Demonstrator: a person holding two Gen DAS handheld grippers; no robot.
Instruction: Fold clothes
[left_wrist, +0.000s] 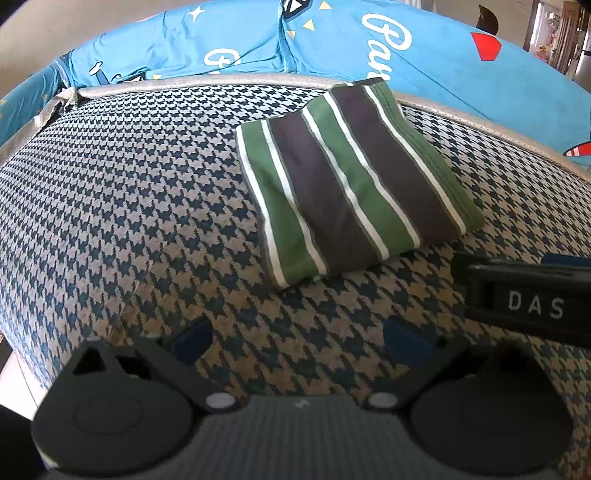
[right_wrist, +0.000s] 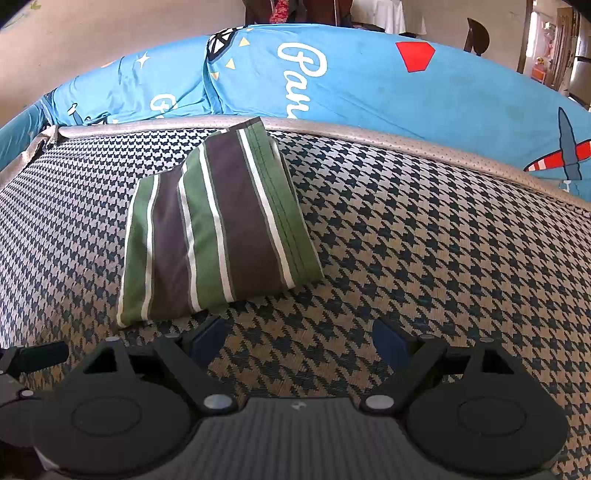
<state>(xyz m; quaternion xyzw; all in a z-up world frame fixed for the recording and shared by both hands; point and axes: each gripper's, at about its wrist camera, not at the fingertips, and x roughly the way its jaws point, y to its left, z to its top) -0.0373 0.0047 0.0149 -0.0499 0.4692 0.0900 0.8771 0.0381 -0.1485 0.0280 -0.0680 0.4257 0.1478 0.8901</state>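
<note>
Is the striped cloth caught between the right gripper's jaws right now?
No, the folded striped cloth lies on the houndstooth surface ahead of the right gripper, whose jaws stand open with nothing between them.

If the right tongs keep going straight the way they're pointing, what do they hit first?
Most likely the bare houndstooth cushion. The right tongs stand open and empty, aimed down at the patterned fabric. The folded striped garment lies ahead and to the left of that line, so they would probably miss it, though depth is hard to judge.
</note>
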